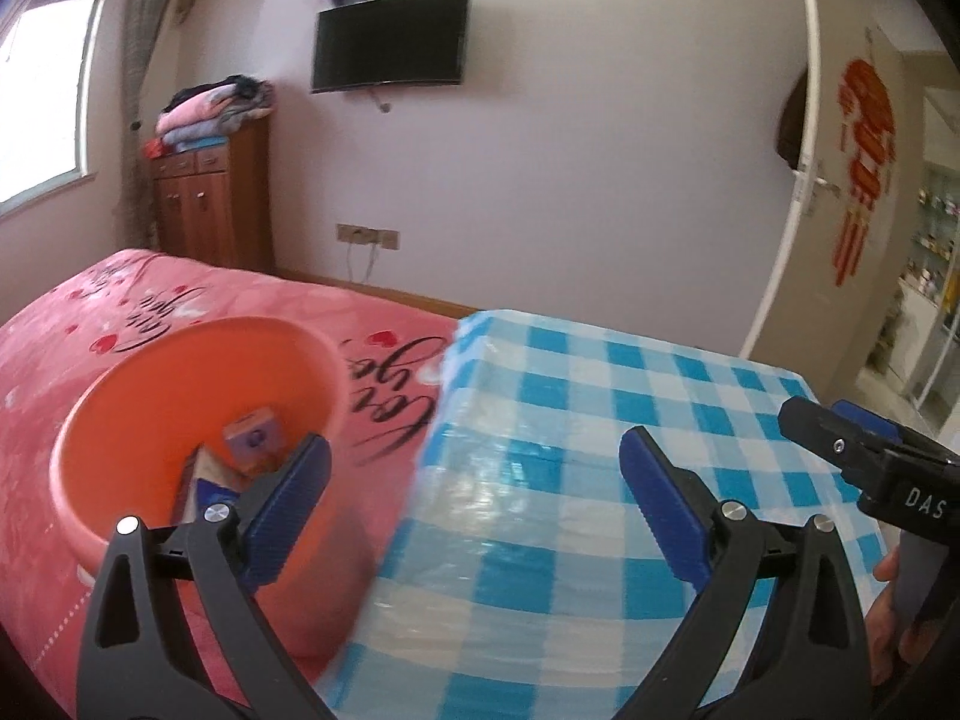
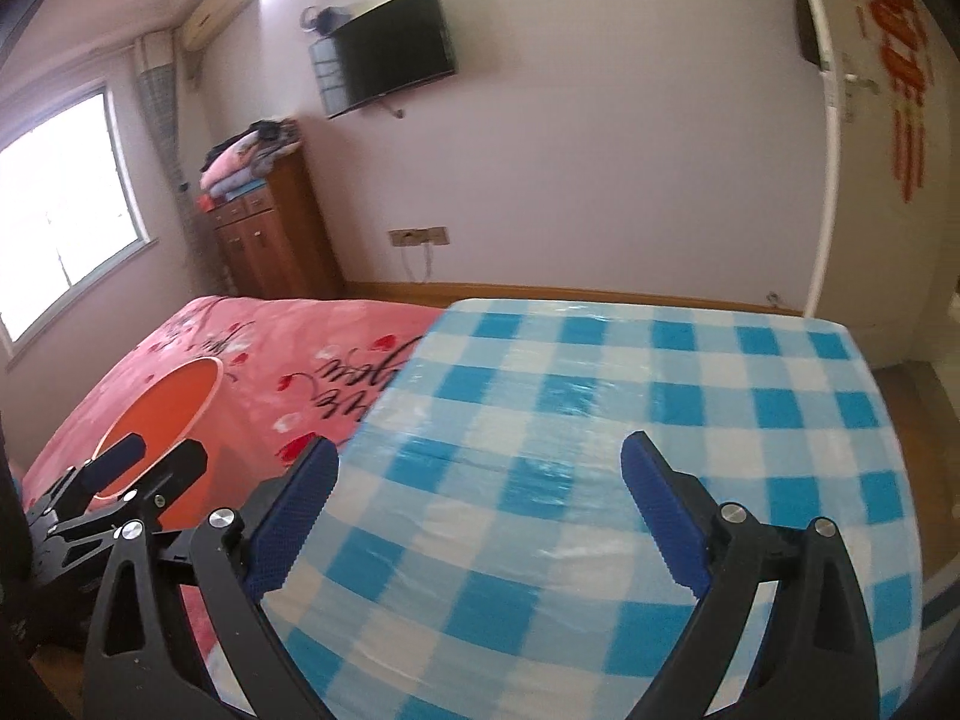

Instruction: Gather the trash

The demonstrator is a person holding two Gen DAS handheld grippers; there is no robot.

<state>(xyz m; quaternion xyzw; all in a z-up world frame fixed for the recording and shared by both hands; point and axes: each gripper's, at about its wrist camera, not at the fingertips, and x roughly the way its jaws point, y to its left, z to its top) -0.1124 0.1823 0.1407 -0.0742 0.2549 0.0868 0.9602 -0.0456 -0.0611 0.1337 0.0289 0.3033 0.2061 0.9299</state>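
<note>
An orange plastic bin [image 1: 180,360] stands on the pink bedspread, left of the table; it also shows in the right wrist view [image 2: 168,396]. Inside it lie a small purple box [image 1: 252,435] and other packaging [image 1: 207,477]. My left gripper [image 1: 474,450] is open and empty, held over the gap between the bin and the blue checked table [image 1: 600,420]. My right gripper [image 2: 477,450] is open and empty above the same table [image 2: 600,396]. The right gripper also shows at the right edge of the left wrist view [image 1: 852,438], and the left gripper shows at the left of the right wrist view [image 2: 132,468].
A bed with a pink printed cover [image 1: 72,324] fills the left. A wooden cabinet [image 1: 210,198] with folded blankets stands by the window. A television [image 1: 390,42] hangs on the far wall. A white door [image 1: 804,180] stands open at the right.
</note>
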